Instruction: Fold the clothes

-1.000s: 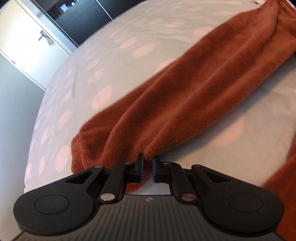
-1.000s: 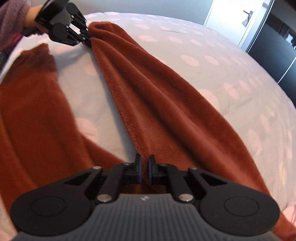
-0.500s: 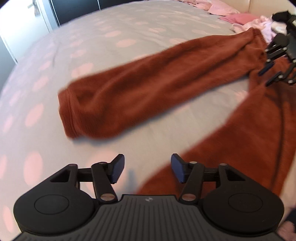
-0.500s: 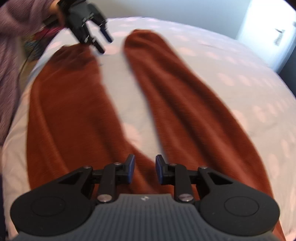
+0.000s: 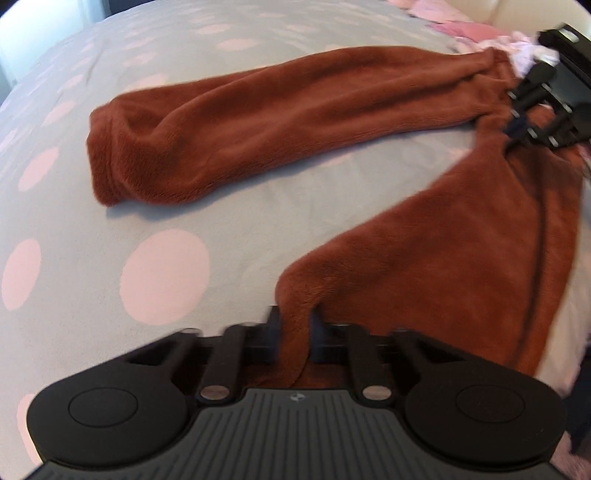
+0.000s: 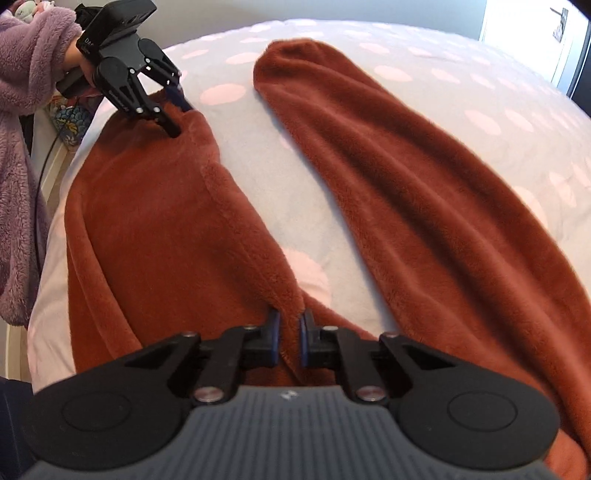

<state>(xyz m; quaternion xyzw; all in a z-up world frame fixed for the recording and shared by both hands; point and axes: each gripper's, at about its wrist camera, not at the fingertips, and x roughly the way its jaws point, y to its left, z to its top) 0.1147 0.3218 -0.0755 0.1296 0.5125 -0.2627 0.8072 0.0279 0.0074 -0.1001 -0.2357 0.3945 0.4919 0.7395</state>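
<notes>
Rust-brown fleece trousers lie spread on the bed, legs apart in a V. The far leg (image 5: 295, 110) lies flat with its cuff at the left. My left gripper (image 5: 294, 317) is closing on the cuff end of the near leg (image 5: 461, 258), with fabric squeezed between its pads. In the right wrist view this leg (image 6: 159, 221) is on the left, and the left gripper (image 6: 180, 119) bites its far end. My right gripper (image 6: 289, 321) is closing on that leg's inner edge near the crotch, pinching a fold. The right gripper (image 5: 517, 127) also shows at the waist end.
The bed cover (image 5: 166, 240) is grey with pink dots. Pink clothes (image 5: 461, 29) are piled beyond the waistband. A person's purple fleece sleeve (image 6: 22, 110) holds the left gripper by the bed's edge. A white door (image 6: 535, 37) stands behind the bed.
Both grippers let go of the far leg, opened, moved across to the near leg and closed on it: the left at its cuff, the right at its inner edge.
</notes>
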